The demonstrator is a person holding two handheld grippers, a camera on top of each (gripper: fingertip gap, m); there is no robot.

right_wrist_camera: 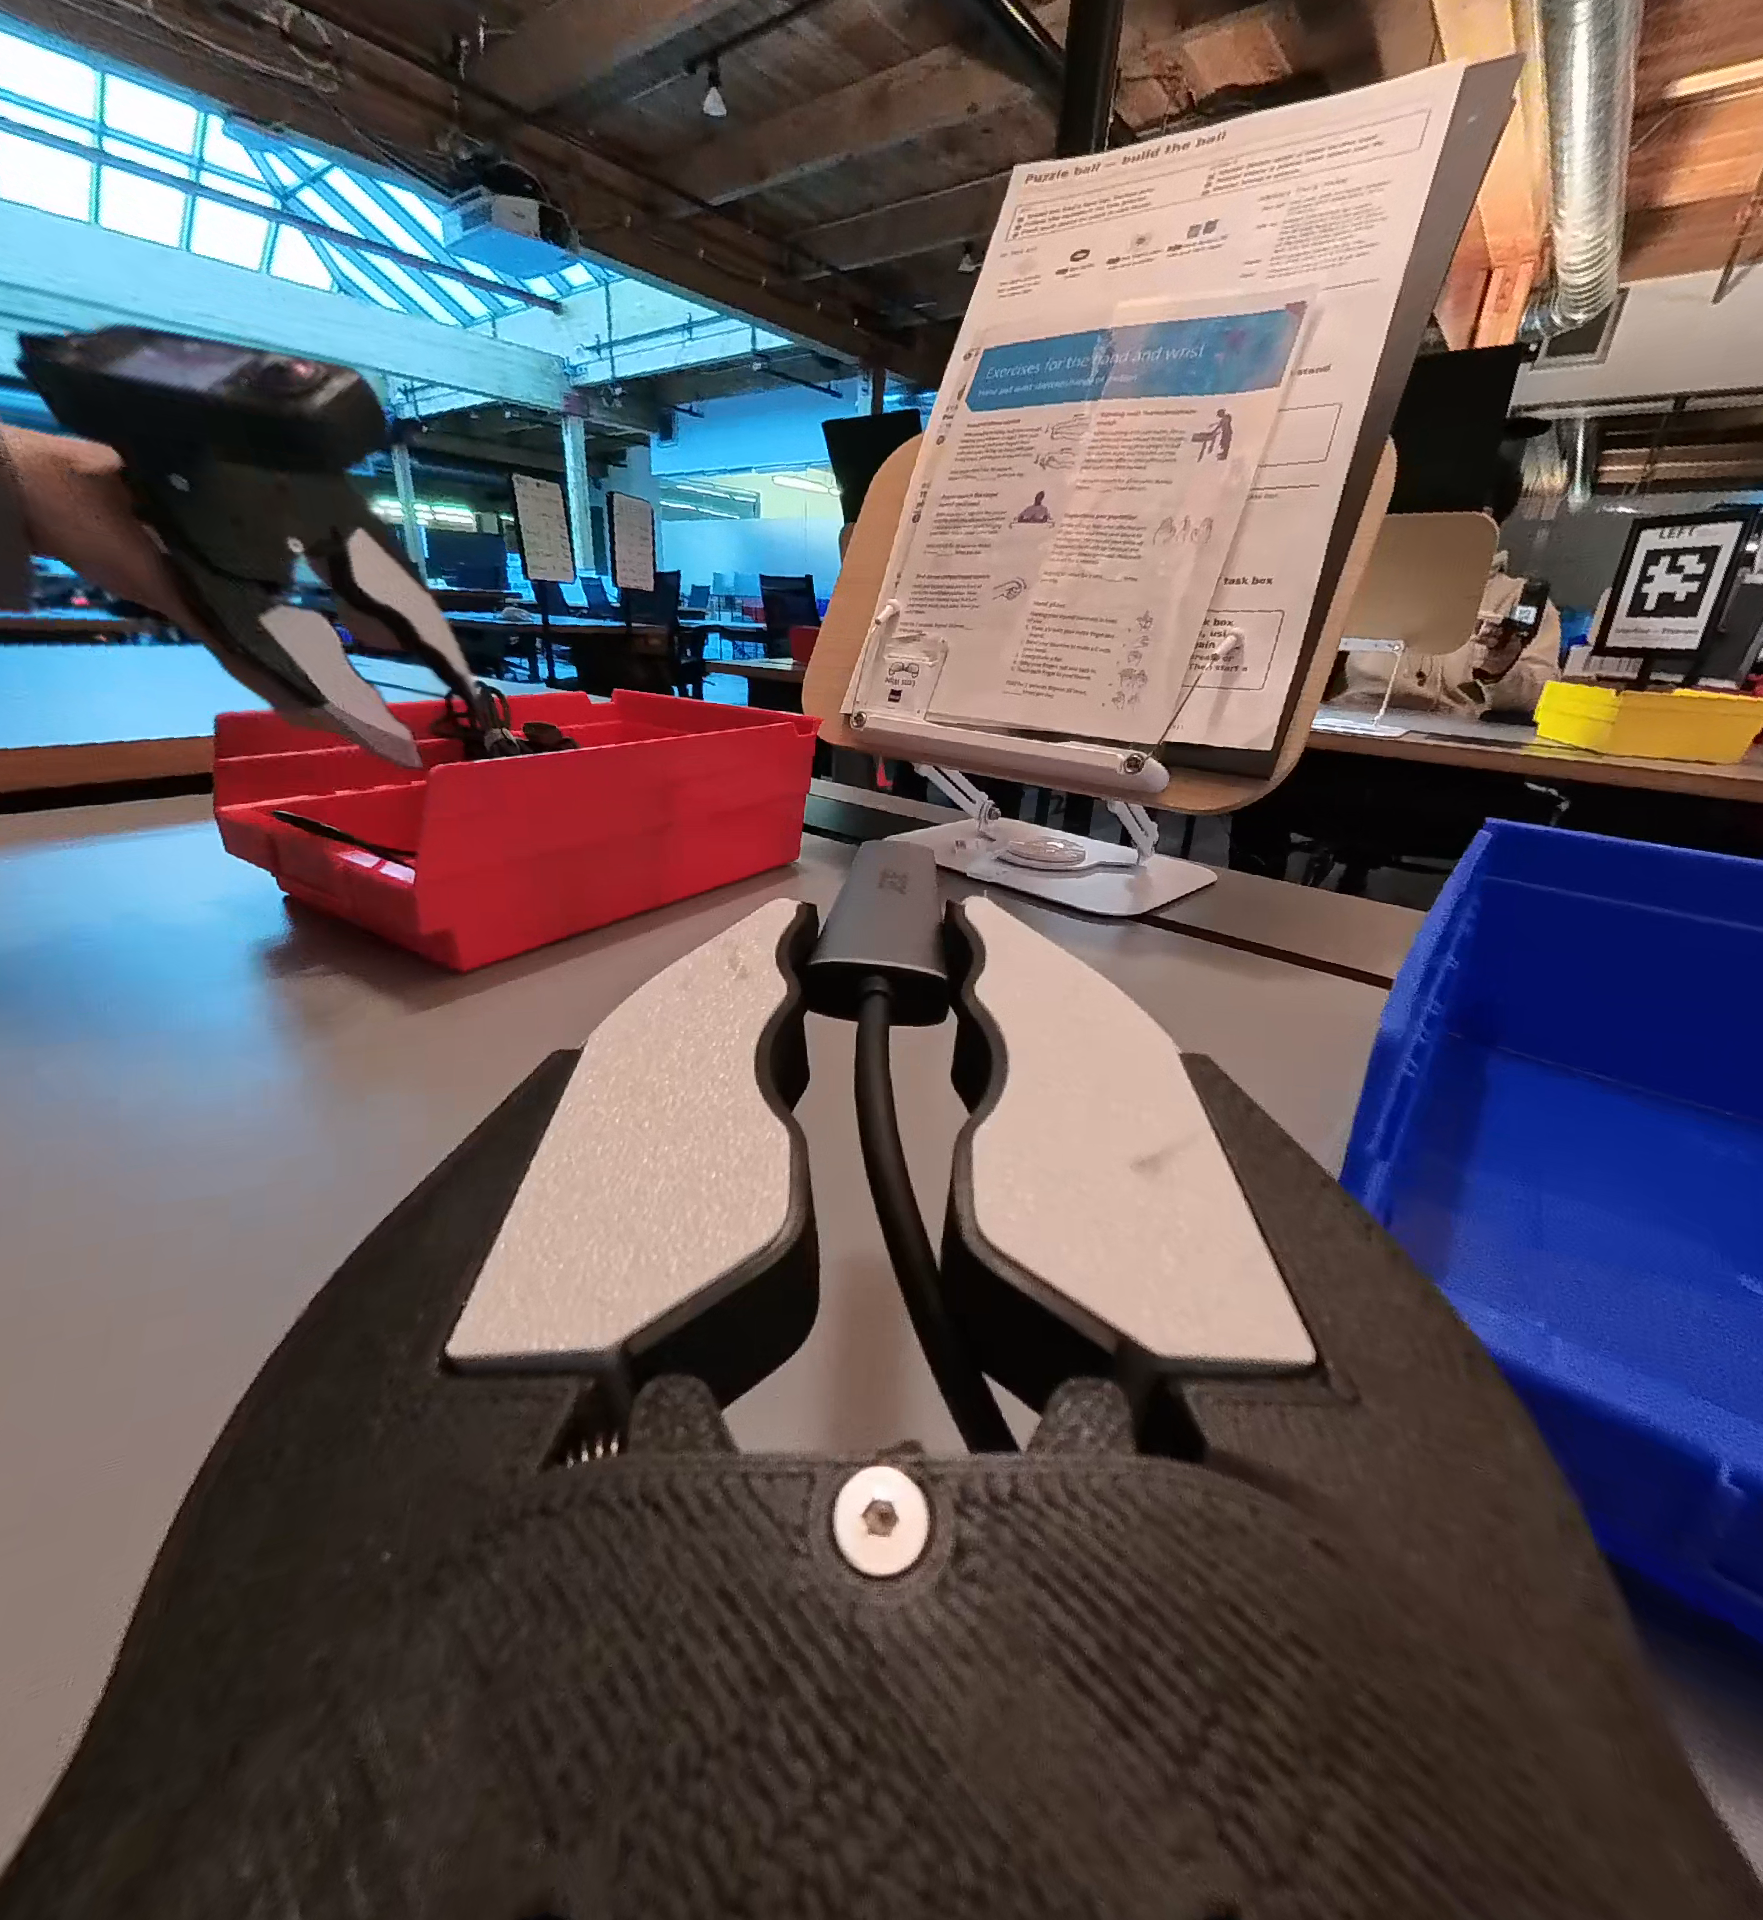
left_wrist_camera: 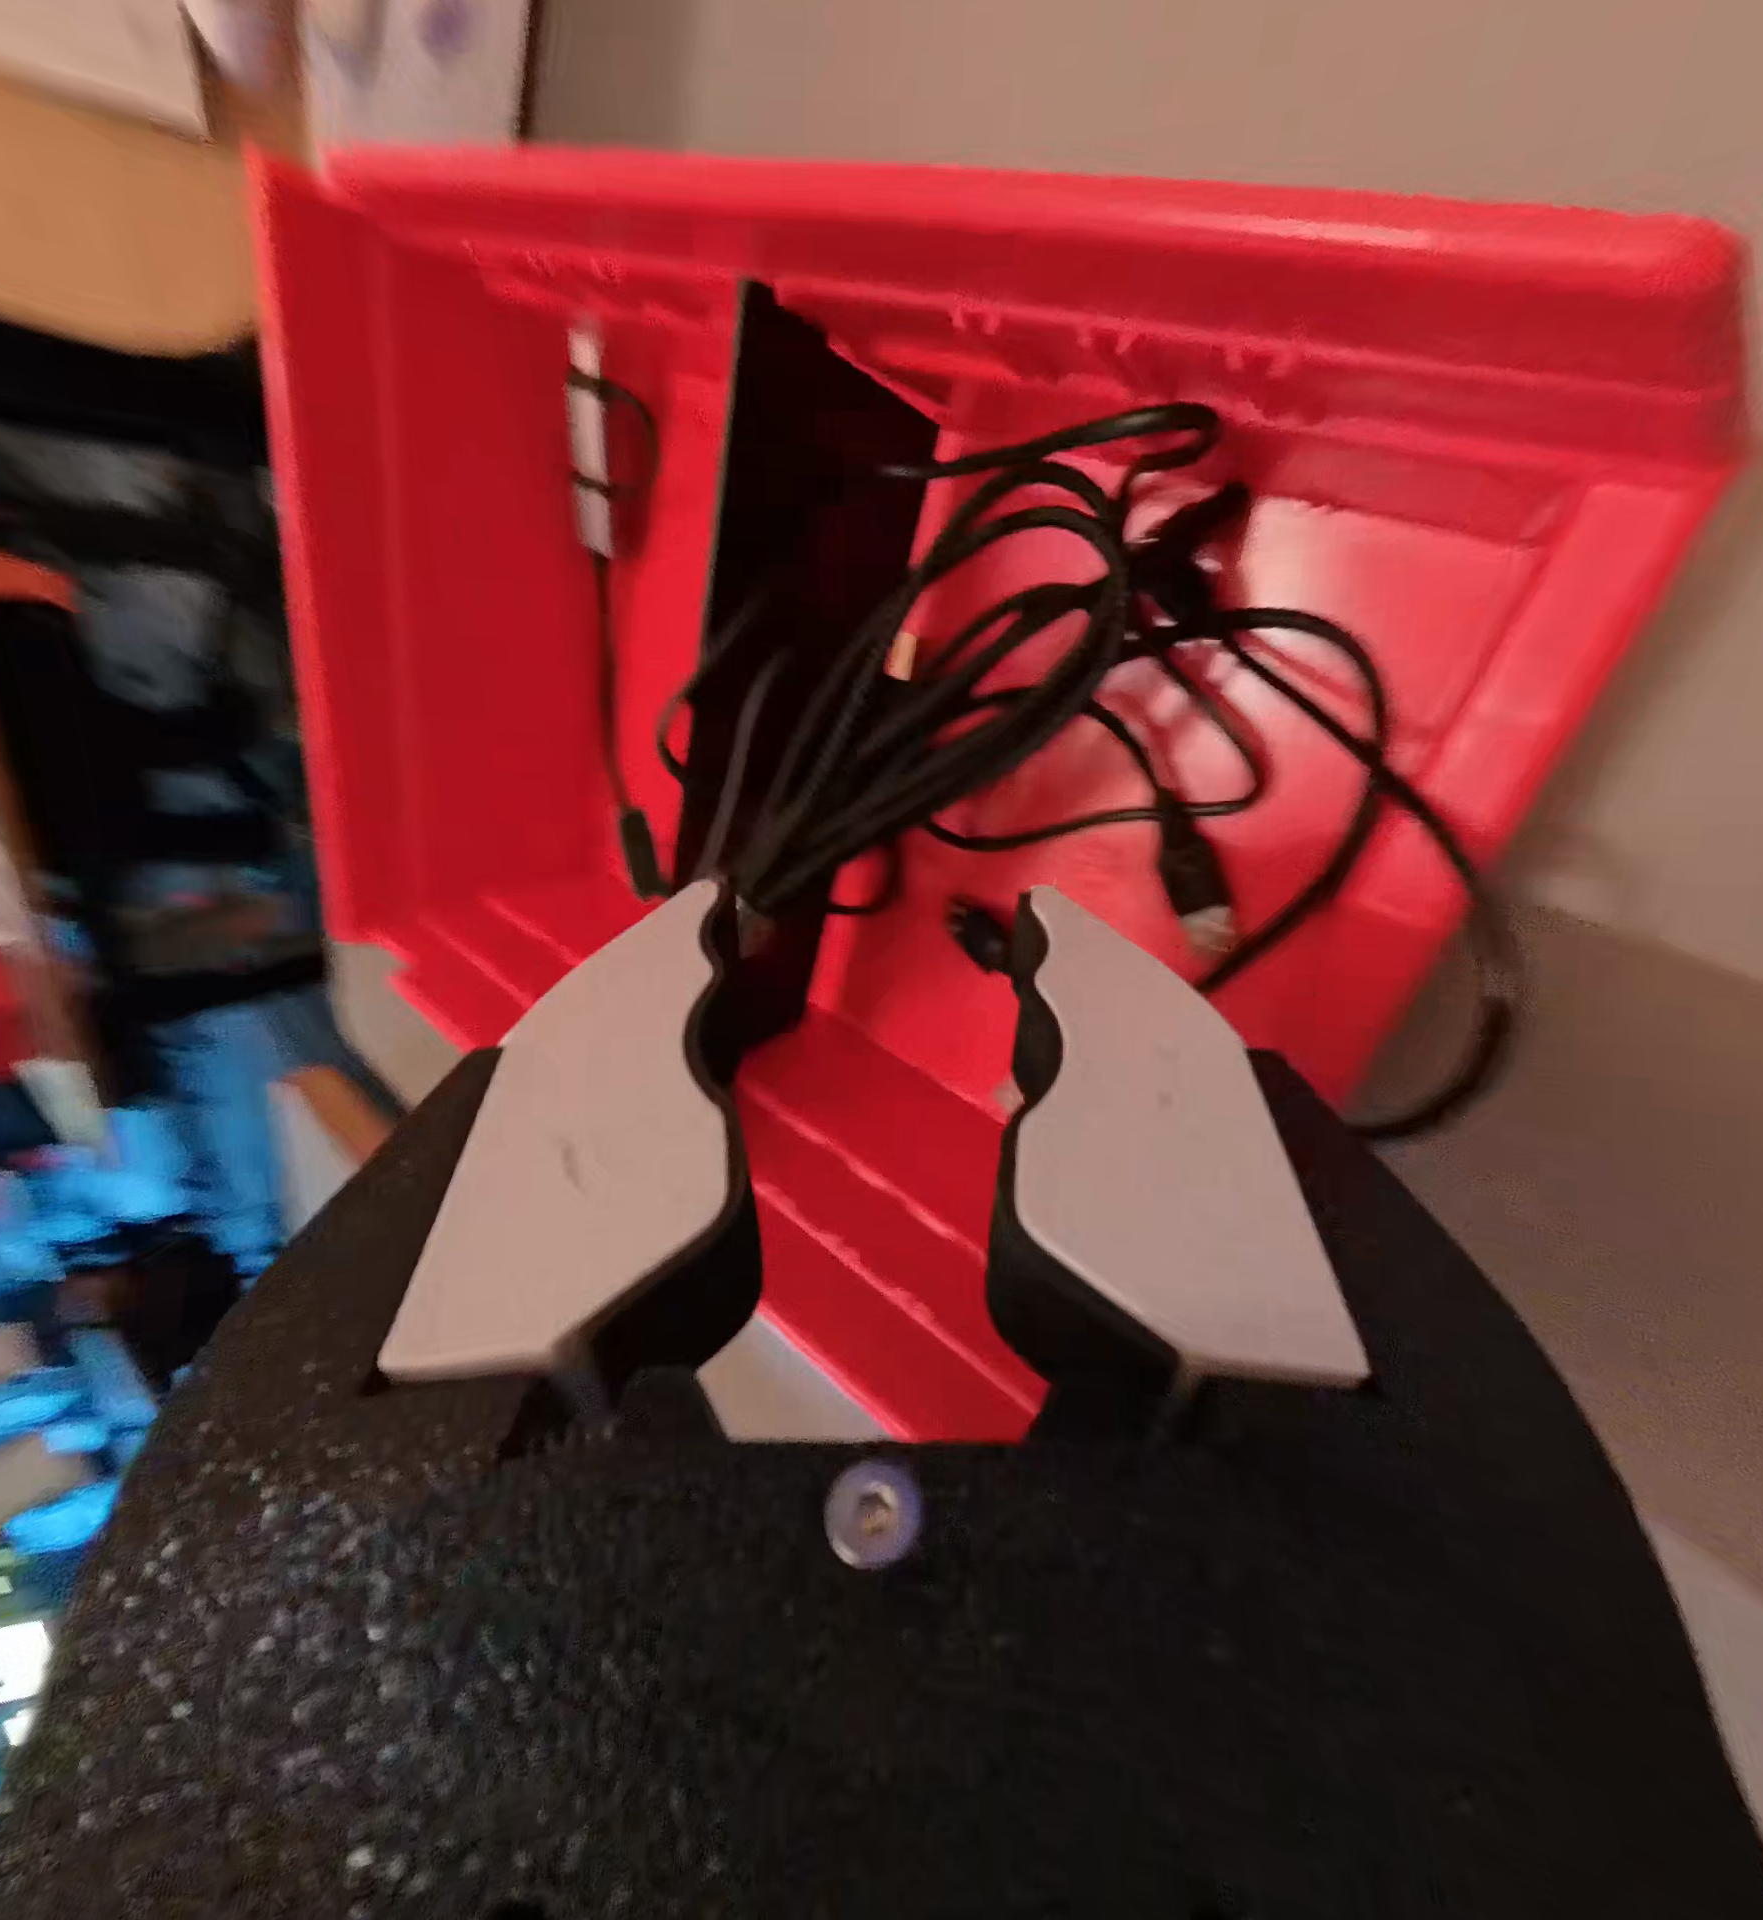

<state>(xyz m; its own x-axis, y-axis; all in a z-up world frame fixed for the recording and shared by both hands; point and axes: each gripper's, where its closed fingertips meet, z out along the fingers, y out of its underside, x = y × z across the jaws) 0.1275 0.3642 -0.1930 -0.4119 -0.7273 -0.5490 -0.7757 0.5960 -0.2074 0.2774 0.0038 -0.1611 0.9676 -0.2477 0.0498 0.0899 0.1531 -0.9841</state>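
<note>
My right gripper is shut on a dark grey adapter, held low over the table, with the adapter's black cable running back between the fingers. My left gripper is open, with its tips inside a red bin. A tangled bundle of black cables lies in the bin and touches the left fingertip. An upright black divider stands behind the bundle. In the right wrist view the left gripper hangs over the red bin, held by a hand.
A blue bin stands close on the right. A document stand with printed sheets is behind the red bin. A yellow bin and a marker card sit on a far table. The grey table spreads to the left. Some 40 cm of space lies between my two pairs of fingers.
</note>
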